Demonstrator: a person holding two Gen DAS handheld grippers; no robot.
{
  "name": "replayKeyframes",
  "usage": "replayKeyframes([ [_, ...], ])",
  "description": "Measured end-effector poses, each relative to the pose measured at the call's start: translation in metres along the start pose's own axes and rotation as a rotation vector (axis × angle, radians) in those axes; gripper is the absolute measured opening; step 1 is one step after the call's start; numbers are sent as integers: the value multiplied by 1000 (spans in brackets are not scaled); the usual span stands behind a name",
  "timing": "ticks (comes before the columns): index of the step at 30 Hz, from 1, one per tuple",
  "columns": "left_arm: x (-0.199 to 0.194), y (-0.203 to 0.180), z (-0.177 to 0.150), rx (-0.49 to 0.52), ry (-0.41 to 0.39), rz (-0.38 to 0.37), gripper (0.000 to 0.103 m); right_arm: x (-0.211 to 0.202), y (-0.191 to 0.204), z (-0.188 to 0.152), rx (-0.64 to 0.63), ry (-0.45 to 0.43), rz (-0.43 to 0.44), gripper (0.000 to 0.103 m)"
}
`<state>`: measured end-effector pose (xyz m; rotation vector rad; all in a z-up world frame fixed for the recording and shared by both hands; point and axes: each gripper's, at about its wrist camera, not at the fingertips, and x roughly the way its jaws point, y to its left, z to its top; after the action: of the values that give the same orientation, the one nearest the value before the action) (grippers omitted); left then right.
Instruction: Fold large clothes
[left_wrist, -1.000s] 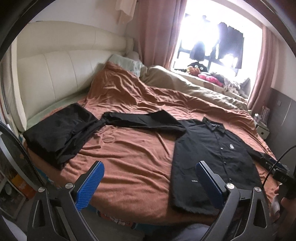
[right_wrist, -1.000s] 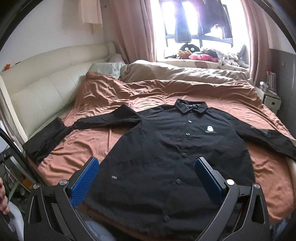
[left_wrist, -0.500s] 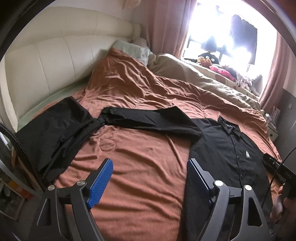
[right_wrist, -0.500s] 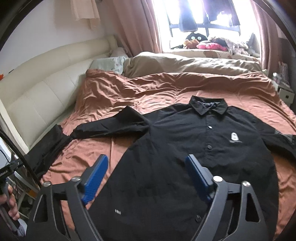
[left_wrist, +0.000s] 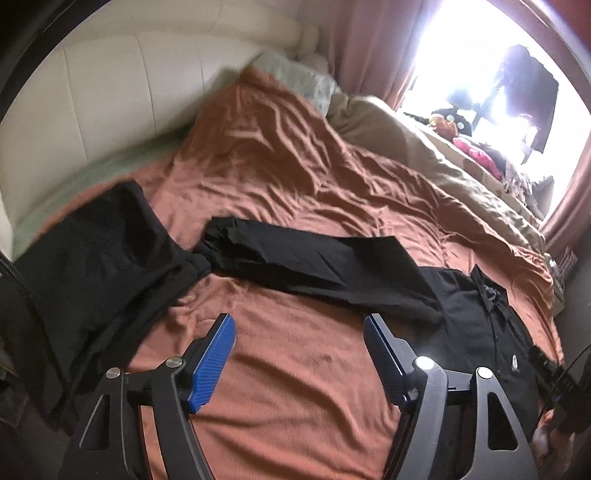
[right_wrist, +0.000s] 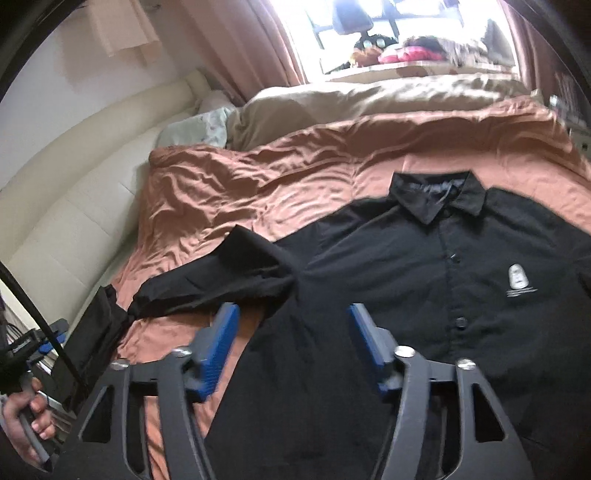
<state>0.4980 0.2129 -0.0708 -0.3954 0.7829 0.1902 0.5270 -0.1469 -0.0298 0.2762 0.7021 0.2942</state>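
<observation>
Folding has not begun: the black shirt (right_wrist: 424, 280) lies flat, buttoned and collar-up, across the bed (right_wrist: 258, 177), its sleeve (left_wrist: 314, 266) stretched toward the headboard side. My left gripper (left_wrist: 299, 354) and right gripper (right_wrist: 291, 339) hover wide open, holding nothing.

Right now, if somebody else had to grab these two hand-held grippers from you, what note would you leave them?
Left hand-held gripper: open, empty, above the orange bedspread short of the shirt's outstretched sleeve.
Right hand-held gripper: open, empty, over the side edge of the black shirt below that sleeve.
Shirt lies flat, face up, buttoned, collar toward the window. Another dark garment sits by the sleeve's cuff.
Done: shirt spread out. Left: every fold, probably starting with the sleeve.
</observation>
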Motion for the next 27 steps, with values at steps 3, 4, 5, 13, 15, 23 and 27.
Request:
replayKeyframes([
  [3, 37, 12, 13, -49, 53, 9, 73, 26, -3, 11, 22, 39, -19, 45],
  [4, 52, 17, 17, -71, 74, 9, 73, 34, -4, 15, 32, 53, -20, 43],
  [5, 64, 22, 19, -87, 91, 9, 73, 40, -5, 18, 42, 60, -13, 42],
  [13, 153, 57, 30, -199, 164, 52, 66, 103, -20, 36, 106, 130, -10, 32],
  [15, 169, 64, 31, -226, 174, 70, 63, 116, -27, 39, 142, 156, -3, 30],
  [23, 220, 71, 37, -222, 186, 193, 60, 141, -32, 52, 185, 152, 28, 30],
  [27, 228, 65, 50, -171, 159, 275, 13, 160, -40, 50, 222, 164, 90, 23],
])
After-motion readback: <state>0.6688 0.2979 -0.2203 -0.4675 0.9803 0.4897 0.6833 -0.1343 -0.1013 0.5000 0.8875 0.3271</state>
